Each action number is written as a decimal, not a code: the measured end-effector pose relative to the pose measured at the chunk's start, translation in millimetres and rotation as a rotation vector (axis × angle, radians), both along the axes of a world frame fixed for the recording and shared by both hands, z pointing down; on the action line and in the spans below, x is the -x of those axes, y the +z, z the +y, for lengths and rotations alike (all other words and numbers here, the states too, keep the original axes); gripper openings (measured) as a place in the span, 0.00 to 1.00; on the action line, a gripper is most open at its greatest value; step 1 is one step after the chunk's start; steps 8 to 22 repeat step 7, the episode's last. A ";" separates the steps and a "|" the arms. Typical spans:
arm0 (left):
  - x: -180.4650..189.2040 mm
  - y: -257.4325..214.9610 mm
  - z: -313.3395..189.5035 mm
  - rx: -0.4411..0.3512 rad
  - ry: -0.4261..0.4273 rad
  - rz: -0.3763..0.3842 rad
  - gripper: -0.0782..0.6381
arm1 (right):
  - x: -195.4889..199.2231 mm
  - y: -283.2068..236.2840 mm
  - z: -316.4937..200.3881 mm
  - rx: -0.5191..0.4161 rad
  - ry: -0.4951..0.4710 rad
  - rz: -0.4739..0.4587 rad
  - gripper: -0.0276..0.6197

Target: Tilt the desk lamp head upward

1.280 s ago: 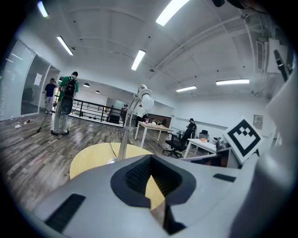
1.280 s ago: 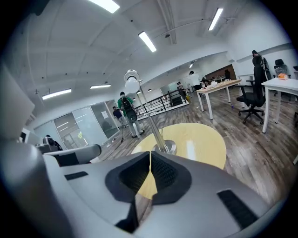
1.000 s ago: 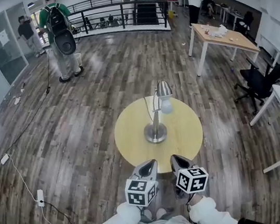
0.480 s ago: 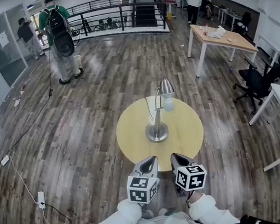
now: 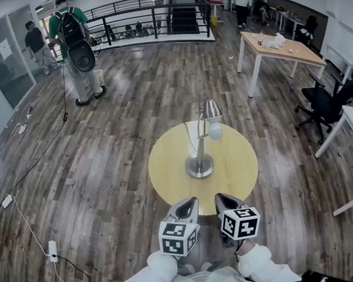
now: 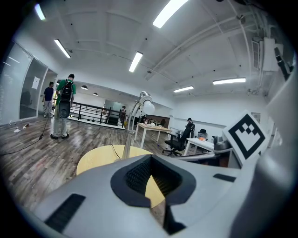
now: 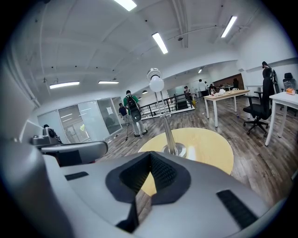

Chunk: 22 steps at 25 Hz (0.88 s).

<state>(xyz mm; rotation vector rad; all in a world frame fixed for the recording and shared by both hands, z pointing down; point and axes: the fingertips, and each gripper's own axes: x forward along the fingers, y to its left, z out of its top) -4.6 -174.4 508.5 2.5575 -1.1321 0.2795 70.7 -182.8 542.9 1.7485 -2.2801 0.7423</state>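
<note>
Grey jaws of the left gripper (image 5: 188,205) and the right gripper (image 5: 222,200) are pressed together, empty, side by side at the 6 o'clock edge of the round yellow table (image 5: 167,180). At the table's centre stands the desk lamp (image 5: 199,165), with its head (image 5: 211,109) toward 12 o'clock.

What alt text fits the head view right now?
A silver desk lamp stands on a round yellow table on a wood floor. At the table's near edge, the left gripper and right gripper point toward it, jaws shut and empty. A person with a backpack stands far behind.
</note>
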 end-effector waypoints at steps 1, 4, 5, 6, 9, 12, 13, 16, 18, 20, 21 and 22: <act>1.0 2.1 1.1 0.004 -0.001 -0.001 0.11 | 0.8 1.8 0.8 0.002 -0.001 -0.001 0.06; 1.8 6.6 1.7 0.019 -0.005 0.004 0.11 | 0.8 5.1 1.1 0.005 -0.004 -0.005 0.06; 1.9 7.3 1.3 0.025 -0.008 0.008 0.11 | 0.5 5.2 0.7 0.006 -0.004 -0.005 0.06; 2.1 7.6 0.8 0.031 -0.011 0.012 0.11 | 0.3 5.1 0.3 0.006 -0.005 -0.006 0.06; 2.4 7.9 0.3 0.037 -0.015 0.017 0.11 | 0.1 4.9 -0.2 0.007 -0.006 -0.006 0.06; 2.4 7.9 0.3 0.037 -0.015 0.017 0.11 | 0.1 4.9 -0.2 0.007 -0.006 -0.006 0.06; 2.4 7.9 0.3 0.037 -0.015 0.017 0.11 | 0.1 4.9 -0.2 0.007 -0.006 -0.006 0.06; 2.4 7.9 0.3 0.037 -0.015 0.017 0.11 | 0.1 4.9 -0.2 0.007 -0.006 -0.006 0.06; 2.4 7.9 0.3 0.037 -0.015 0.017 0.11 | 0.1 4.9 -0.2 0.007 -0.006 -0.006 0.06; 2.4 7.9 0.3 0.037 -0.015 0.017 0.11 | 0.1 4.9 -0.2 0.007 -0.006 -0.006 0.06; 2.4 7.9 0.3 0.037 -0.015 0.017 0.11 | 0.1 4.9 -0.2 0.007 -0.006 -0.006 0.06; 2.4 7.9 0.3 0.037 -0.015 0.017 0.11 | 0.1 4.9 -0.2 0.007 -0.006 -0.006 0.06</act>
